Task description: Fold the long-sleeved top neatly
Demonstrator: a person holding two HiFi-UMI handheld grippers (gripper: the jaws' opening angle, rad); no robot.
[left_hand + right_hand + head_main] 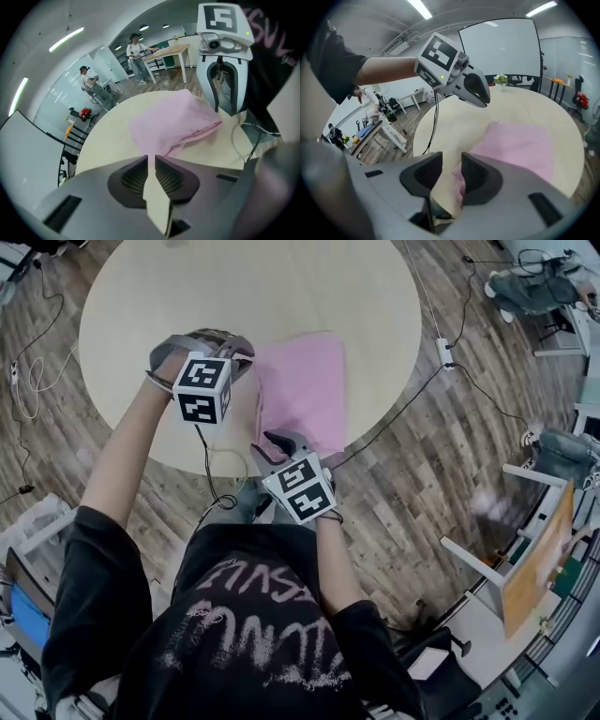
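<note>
**Head view shows the pink top folded small, both grippers off it**

The long-sleeved top (302, 390) lies as a compact pink rectangle with the round table (281, 287) under it, near the edge closest to the person. No sleeve trails out from it. The left gripper view shows stacked layers along one side, so the sleeves are probably tucked inside. By that reading the folding is nearly or fully done.

The left gripper (151, 161) hangs just beside the top's left edge and points across it. Its jaws stand a narrow slit apart with only bare tabletop in the gap, so it grips nothing. The right gripper (451, 159) sits at the top's near corner, angled down over it. Its jaws stand wider apart, and between them show the tabletop and a sliver of pink hem lying below. The pads do not press on the cloth, so this one is released too.

Flanking the top this way suits two ends, as a judgement: a last check of the shape, or a quick pinch at an edge or corner if a layer needs squaring. The exposed layered side is the likeliest to slip out of line if nudged.
</note>
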